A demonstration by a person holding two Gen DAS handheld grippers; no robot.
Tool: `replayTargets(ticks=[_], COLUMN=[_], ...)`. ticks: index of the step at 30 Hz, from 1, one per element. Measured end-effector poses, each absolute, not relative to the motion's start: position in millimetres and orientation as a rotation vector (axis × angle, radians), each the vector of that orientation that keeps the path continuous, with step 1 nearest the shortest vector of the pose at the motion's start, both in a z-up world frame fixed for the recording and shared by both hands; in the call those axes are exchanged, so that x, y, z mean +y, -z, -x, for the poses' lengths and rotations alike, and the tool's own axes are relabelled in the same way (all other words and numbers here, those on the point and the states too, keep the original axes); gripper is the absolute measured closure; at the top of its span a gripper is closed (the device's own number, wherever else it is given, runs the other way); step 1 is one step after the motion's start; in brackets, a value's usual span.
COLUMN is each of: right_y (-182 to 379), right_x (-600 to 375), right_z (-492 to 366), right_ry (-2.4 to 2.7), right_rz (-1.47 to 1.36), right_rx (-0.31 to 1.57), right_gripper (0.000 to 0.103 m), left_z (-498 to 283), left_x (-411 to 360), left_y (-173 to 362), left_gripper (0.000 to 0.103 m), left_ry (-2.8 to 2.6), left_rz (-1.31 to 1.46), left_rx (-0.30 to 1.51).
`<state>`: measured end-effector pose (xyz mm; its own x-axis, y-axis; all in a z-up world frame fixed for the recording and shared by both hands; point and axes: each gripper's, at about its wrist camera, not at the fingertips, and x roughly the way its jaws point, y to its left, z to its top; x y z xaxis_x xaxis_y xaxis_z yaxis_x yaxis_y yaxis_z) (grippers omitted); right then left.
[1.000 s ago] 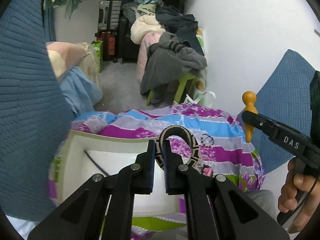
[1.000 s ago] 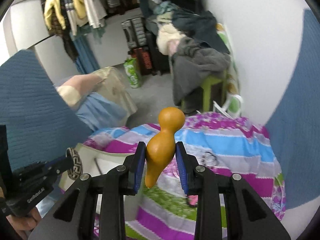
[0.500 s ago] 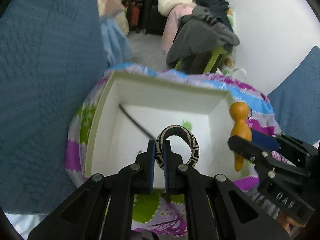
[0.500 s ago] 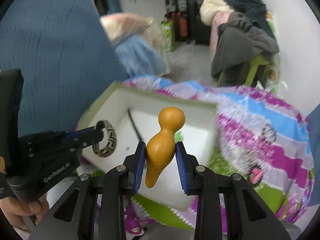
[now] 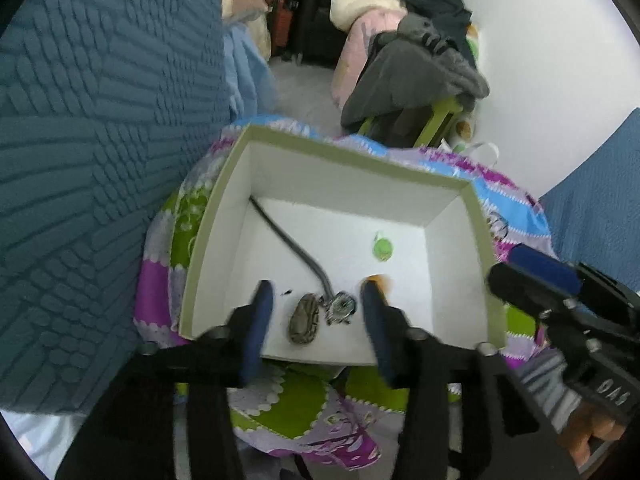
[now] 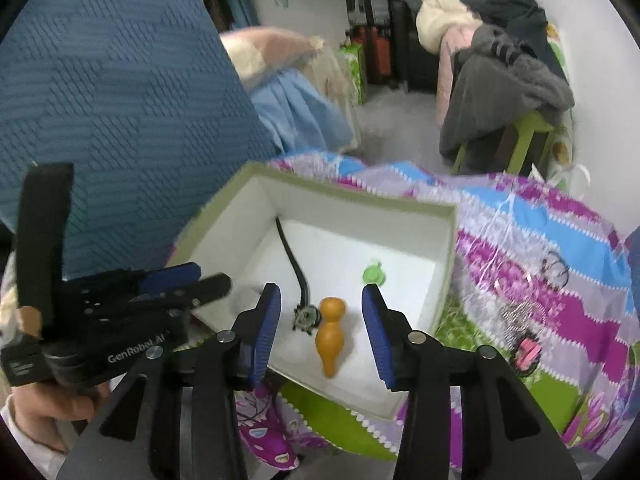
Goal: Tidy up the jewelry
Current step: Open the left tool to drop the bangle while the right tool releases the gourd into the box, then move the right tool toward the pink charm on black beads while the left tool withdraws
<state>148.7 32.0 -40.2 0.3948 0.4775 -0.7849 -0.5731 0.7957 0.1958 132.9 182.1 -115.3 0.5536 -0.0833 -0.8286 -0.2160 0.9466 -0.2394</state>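
A cluttered room with piled clothes [image 6: 500,64] surrounds a tabletop under glossy floral cloth [image 6: 540,248]. The square white cardboard box [image 5: 486,280] holds a woven bangle [image 5: 304,318] and smooth orange gourd [image 6: 330,336]. Both claws, left [image 5: 316,312] and right [image 6: 320,324], gape apart.

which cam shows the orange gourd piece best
The right wrist view: the orange gourd piece lies whole on the box floor between the open fingers. In the left wrist view only a sliver of it peeks past a finger.
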Motion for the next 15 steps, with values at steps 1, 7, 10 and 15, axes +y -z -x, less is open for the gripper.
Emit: replayTargets(ticks=[1, 7, 10, 15], right_y=[33.8, 1.3, -2.4, 10.3], right_x=[26.3, -23.8, -54.6, -116.6], right_z=[-148.2, -143.4, -146.4, -154.9], right_ry=[-0.669, -0.641, -0.623, -0.541], right_rz=[0.102, 0.085, 0.047, -0.015], right_rx=[0.939, 0.813, 0.784, 0.784], right_gripper=[0.063, 0.063, 0.063, 0.063], left_z=[-131.9, -129.9, -129.7, -136.3], left_x=[177.5, 145.4, 123.9, 78.0], left_y=[110.1, 84.3, 74.5, 72.5], left_gripper=[0.054, 0.054, 0.054, 0.054], left_ry=[-0.075, -0.021, 0.026, 0.123], left_rz=[0.325, 0.313, 0.333, 0.351], left_rx=[0.975, 0.903, 0.865, 0.843])
